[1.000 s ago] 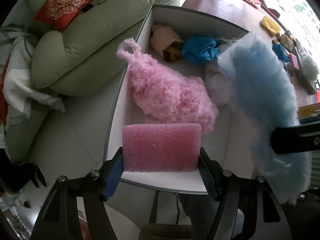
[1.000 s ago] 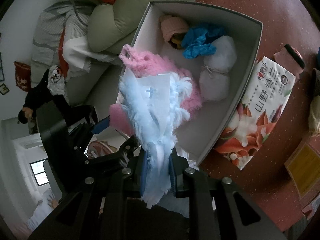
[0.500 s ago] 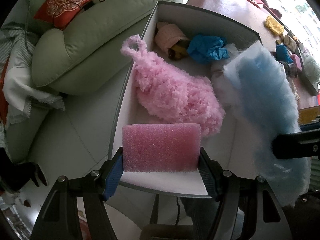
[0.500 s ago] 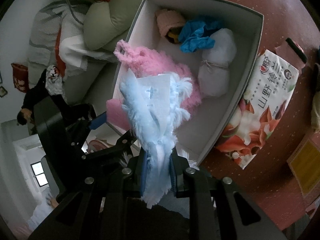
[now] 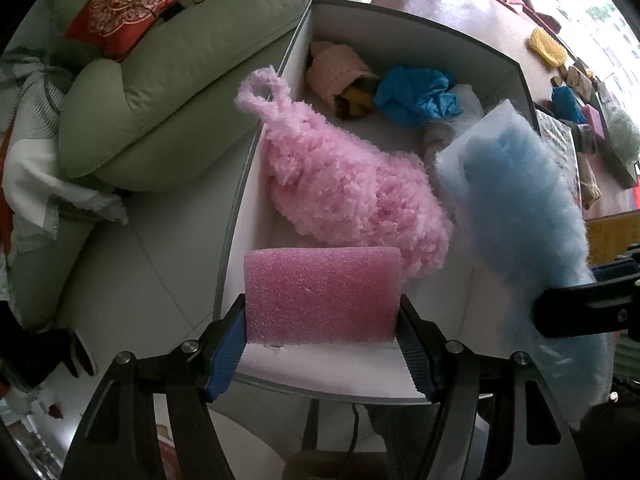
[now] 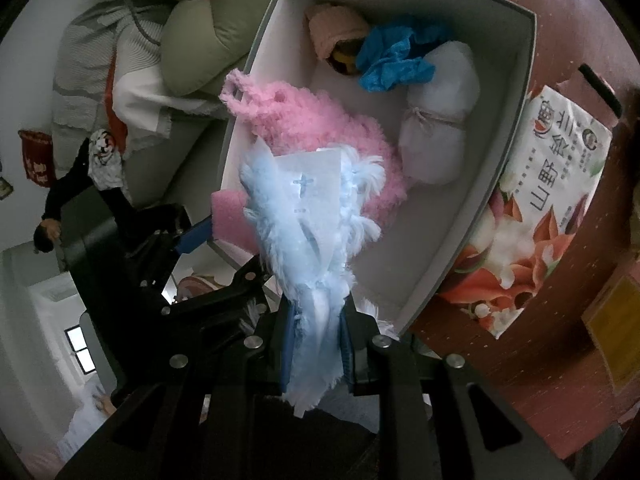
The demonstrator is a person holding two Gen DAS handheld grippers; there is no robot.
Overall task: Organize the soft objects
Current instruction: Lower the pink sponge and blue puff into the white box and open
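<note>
A: Landmark?
B: The open white cardboard box (image 6: 516, 92) on the dark red table (image 6: 568, 8). Biggest thing inside is a fluffy pink knitted pouch with a loop (image 5: 344, 184), along the box's left wall, loop draped over the rim.
A: Grippers?
B: Right gripper (image 6: 316, 344) is clenched on a pale blue fuzzy cloth in clear wrapping (image 6: 304, 220), held over the box's near end, above the pouch. Looks ready to be lowered in.
A: Left?
B: Left gripper (image 5: 322, 330) is squeezing a pink rectangular foam block (image 5: 322, 292) by its short sides, right over the box's near rim. Probably next in.
A: Rest of the box?
B: White tied stuffed bag (image 6: 436, 128) by the right wall, crumpled blue plastic glove (image 6: 394, 62) and a peach knit roll (image 6: 334, 30) at the far end. Bare floor shows near the front right corner, likely where the cloth fits.
A: Outside?
B: Flowered tissue pack (image 6: 536, 208) touching the right wall; green cushion (image 5: 168, 80) off the left.
</note>
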